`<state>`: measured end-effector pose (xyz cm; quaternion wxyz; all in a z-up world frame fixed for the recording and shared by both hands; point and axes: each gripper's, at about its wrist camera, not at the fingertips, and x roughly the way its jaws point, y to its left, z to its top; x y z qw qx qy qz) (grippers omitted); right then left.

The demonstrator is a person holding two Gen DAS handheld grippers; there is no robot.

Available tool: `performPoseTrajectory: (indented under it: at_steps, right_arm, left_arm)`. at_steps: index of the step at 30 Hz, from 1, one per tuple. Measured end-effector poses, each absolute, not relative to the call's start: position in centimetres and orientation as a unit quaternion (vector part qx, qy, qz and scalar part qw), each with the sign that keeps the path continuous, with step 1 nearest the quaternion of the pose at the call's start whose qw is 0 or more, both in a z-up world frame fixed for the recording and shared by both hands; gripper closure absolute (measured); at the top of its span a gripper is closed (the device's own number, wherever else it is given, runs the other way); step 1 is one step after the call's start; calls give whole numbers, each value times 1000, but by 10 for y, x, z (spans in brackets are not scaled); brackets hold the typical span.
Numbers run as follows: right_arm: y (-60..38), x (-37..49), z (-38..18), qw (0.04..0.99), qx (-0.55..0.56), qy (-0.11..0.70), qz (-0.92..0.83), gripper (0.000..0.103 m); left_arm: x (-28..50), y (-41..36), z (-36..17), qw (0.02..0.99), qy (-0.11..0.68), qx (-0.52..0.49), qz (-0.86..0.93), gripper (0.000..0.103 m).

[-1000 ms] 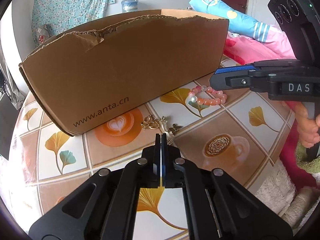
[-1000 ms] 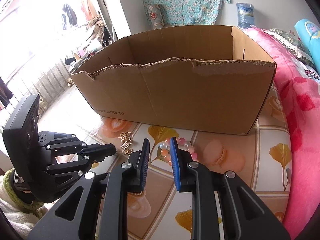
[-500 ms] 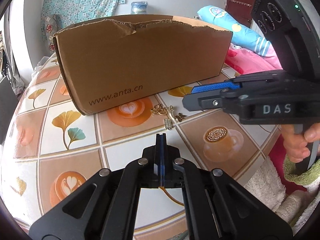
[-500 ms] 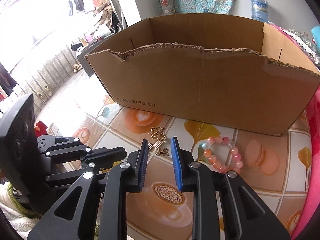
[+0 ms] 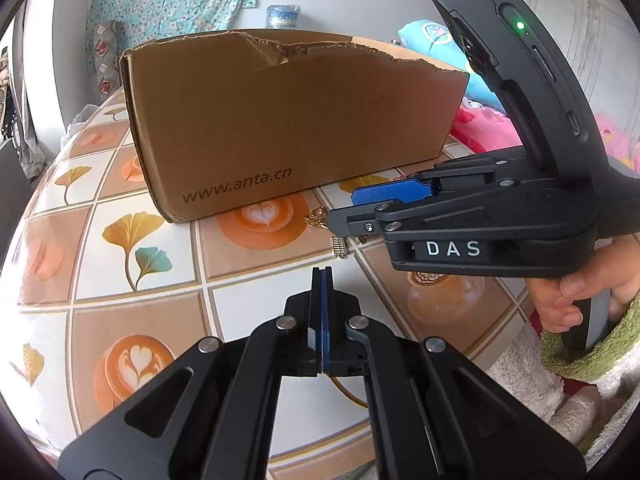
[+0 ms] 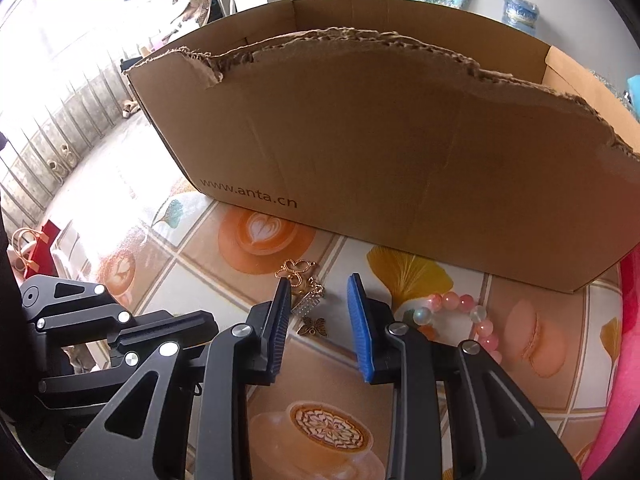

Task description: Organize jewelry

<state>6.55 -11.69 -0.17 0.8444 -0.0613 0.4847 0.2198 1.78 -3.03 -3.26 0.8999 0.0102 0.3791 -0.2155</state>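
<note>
Since a second ago my right gripper (image 6: 318,288) moved from the pink bead bracelet (image 6: 460,316) to the gold charms (image 6: 304,292), jaws apart, nothing gripped. Only its camera shows the bracelet; my clenched, empty left gripper (image 5: 322,274) sees the cardboard box (image 5: 288,120).

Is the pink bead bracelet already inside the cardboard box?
No, the pink bead bracelet lies on the tablecloth in front of the cardboard box.
</note>
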Motion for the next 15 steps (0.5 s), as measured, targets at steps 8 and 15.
performPoseTrajectory:
  at_steps: [8, 15]
  right_arm:
    - [-104, 69, -2, 841, -56, 490, 224, 98]
    - [-125, 71, 15, 846, 21, 477, 238, 98]
  left_arm:
    - [16, -28, -32, 901, 376, 9, -217, 103]
    - [16, -26, -32, 901, 375, 7, -218, 103]
